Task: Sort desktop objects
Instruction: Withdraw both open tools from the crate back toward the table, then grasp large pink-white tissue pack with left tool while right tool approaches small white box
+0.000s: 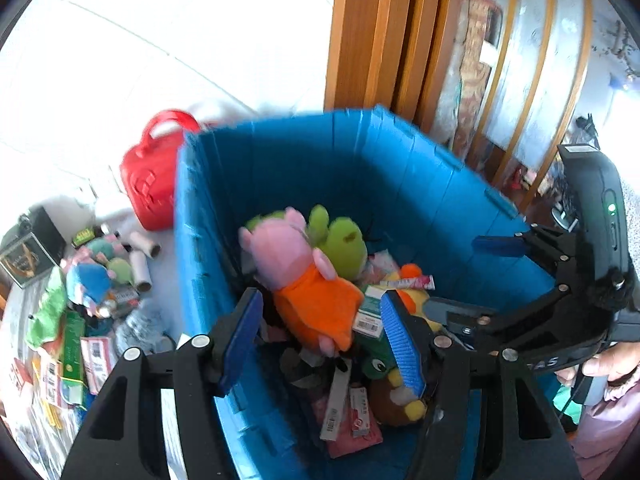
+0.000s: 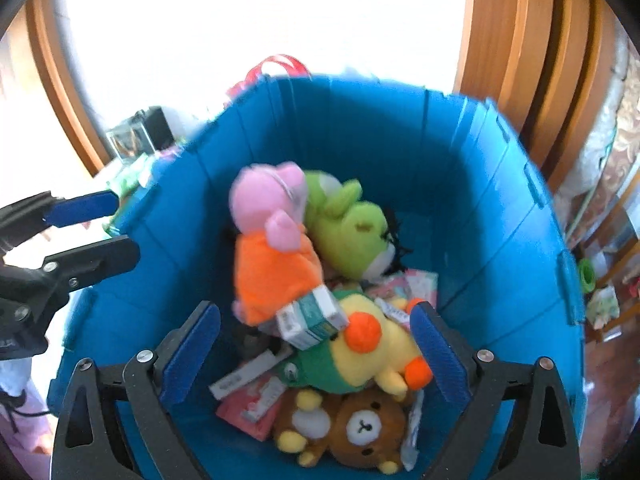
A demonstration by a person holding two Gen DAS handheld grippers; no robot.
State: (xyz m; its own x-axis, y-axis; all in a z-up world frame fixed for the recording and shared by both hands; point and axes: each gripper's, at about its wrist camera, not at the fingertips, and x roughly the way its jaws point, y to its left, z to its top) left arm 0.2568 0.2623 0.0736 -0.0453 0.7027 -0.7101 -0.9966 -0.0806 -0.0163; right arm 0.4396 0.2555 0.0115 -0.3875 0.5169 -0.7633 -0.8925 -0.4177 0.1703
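Closest to my left camera, the left gripper (image 1: 320, 328) hangs over the blue bin (image 1: 400, 184) with its blue-padded fingers (image 1: 402, 344) spread wide and nothing between them. Just past those pads the pink pig plush (image 1: 304, 276) in its orange dress lies on top of the pile inside the bin, leaning against the green frog plush (image 1: 344, 240) behind it. I see a small white and green carton (image 1: 370, 312) resting against the pig's dress, beside a yellow duck plush (image 2: 372, 344) with orange feet. From my right camera, the right gripper (image 2: 316, 352) is likewise released, fingers apart above the same pile, empty. Below it, at the near end of the bin, a brown bear plush (image 2: 360, 428) lies face up, with a pink packet (image 2: 252, 404) and a white strip-shaped box (image 2: 248, 372) to its left. In the left view, the right gripper (image 1: 460, 276) reaches over the bin's right rim, a hand (image 1: 604, 364) gripping its handle. Outside the bin, on the left, a red handbag (image 1: 152, 184) stands against the bin's outer wall, and nearer lie two cardboard tubes (image 1: 142, 264), a blue and pink plush (image 1: 88, 280), a green box (image 1: 72, 352) and labelled packets (image 1: 96, 352) scattered over the white tabletop (image 1: 160, 300).
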